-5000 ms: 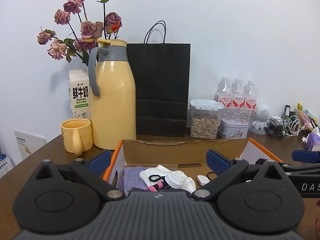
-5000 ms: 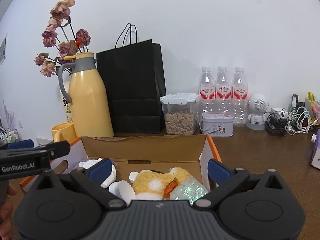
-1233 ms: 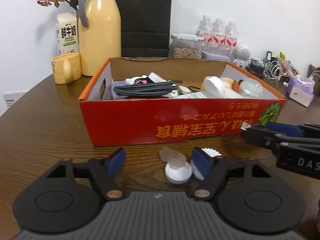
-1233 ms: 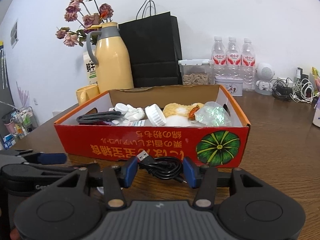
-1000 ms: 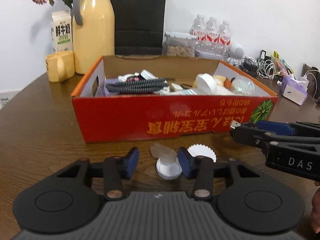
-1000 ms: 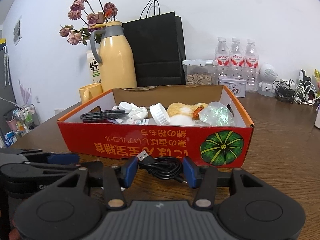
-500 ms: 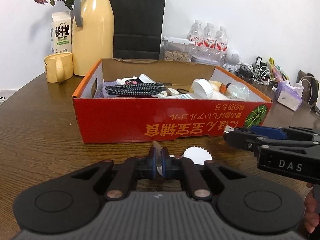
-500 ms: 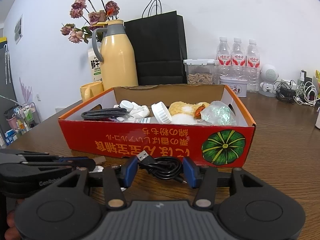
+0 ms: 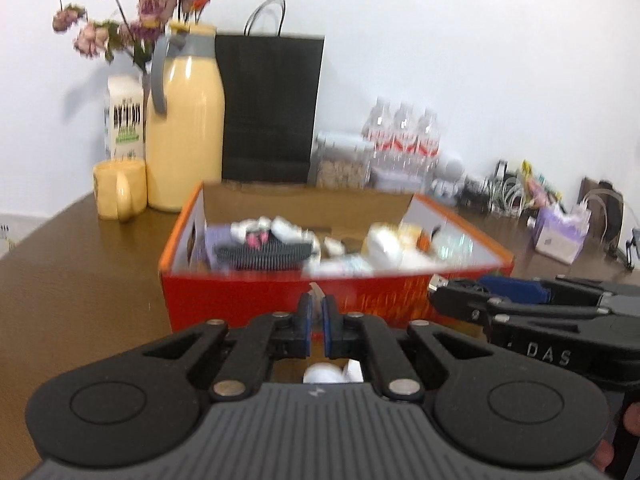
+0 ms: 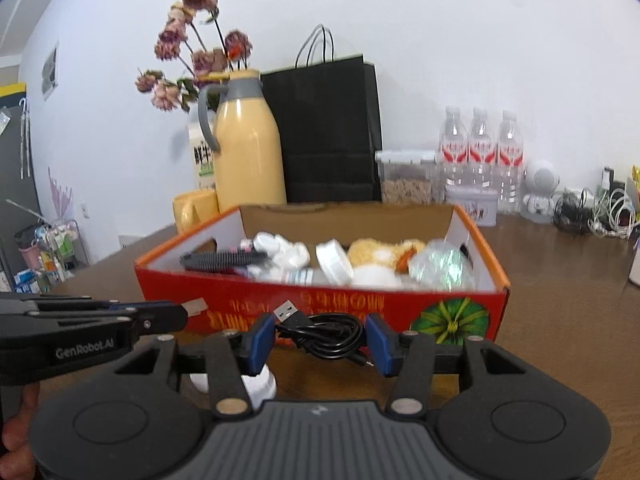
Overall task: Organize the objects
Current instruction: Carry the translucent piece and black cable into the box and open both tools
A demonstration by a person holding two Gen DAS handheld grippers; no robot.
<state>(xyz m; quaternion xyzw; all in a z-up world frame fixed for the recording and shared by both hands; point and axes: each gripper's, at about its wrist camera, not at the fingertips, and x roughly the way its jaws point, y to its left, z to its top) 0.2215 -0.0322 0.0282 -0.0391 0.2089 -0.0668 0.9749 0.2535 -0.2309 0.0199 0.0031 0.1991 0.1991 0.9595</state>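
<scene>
A red cardboard box (image 9: 280, 296) (image 10: 320, 304) full of small items stands on the brown table. My left gripper (image 9: 316, 308) is shut on a small translucent piece (image 9: 317, 289) and holds it above the table in front of the box; it shows at the left of the right wrist view (image 10: 188, 308). My right gripper (image 10: 320, 334) is shut on a coiled black USB cable (image 10: 320, 332), held in front of the box; it shows at the right of the left wrist view (image 9: 436, 300). White caps (image 9: 332, 372) (image 10: 256, 384) lie on the table below.
Behind the box stand a yellow thermos (image 9: 184, 128), a yellow mug (image 9: 118, 192), a milk carton (image 9: 124, 120), a black paper bag (image 9: 272, 108), a snack jar (image 10: 406, 178) and water bottles (image 10: 480, 148). Cables and a purple tissue pack (image 9: 560, 232) lie at the right.
My left gripper closed on the translucent piece and lifted it off the table, leaving the white caps below. My right gripper rose with the cable.
</scene>
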